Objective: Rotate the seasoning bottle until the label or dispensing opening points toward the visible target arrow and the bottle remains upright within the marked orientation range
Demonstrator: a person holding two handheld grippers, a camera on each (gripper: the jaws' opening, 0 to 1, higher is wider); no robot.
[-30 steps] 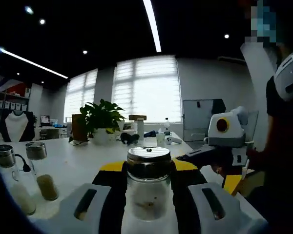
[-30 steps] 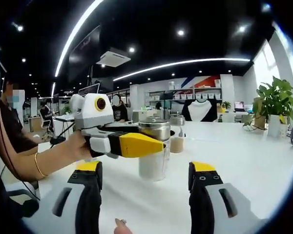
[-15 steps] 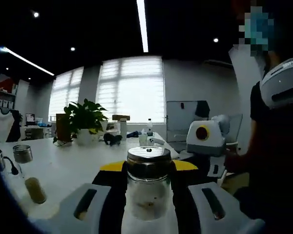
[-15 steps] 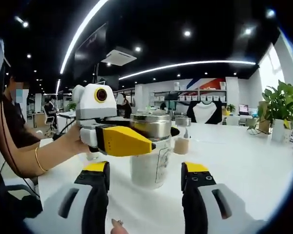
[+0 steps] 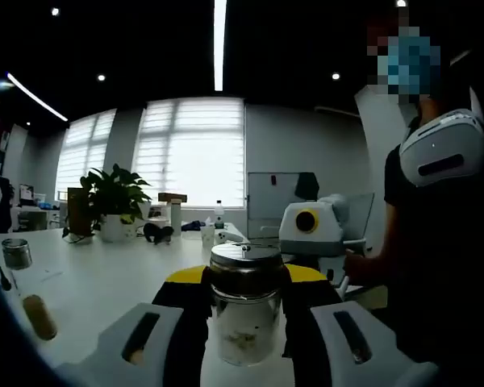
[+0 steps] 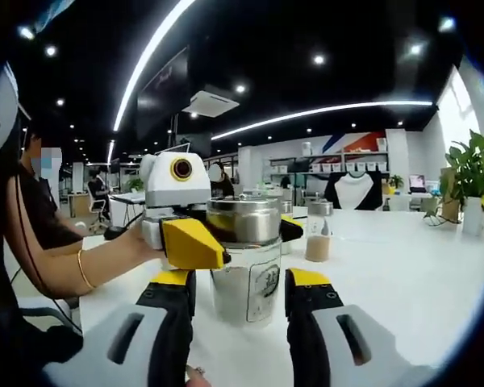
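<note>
One seasoning bottle (image 6: 244,258) upright, label facing right gripper (image 6: 239,294) | left gripper (image 5: 244,294) clamps it | right gripper parted

- The left gripper view looks low over the white table (image 5: 105,282) toward the windows, very near the seasoning bottle (image 5: 244,310) at lower centre.
- The right gripper view faces the shelves, equally near.
- Both share the seasoning bottle (image 6: 244,270) and table (image 6: 403,274).
</note>
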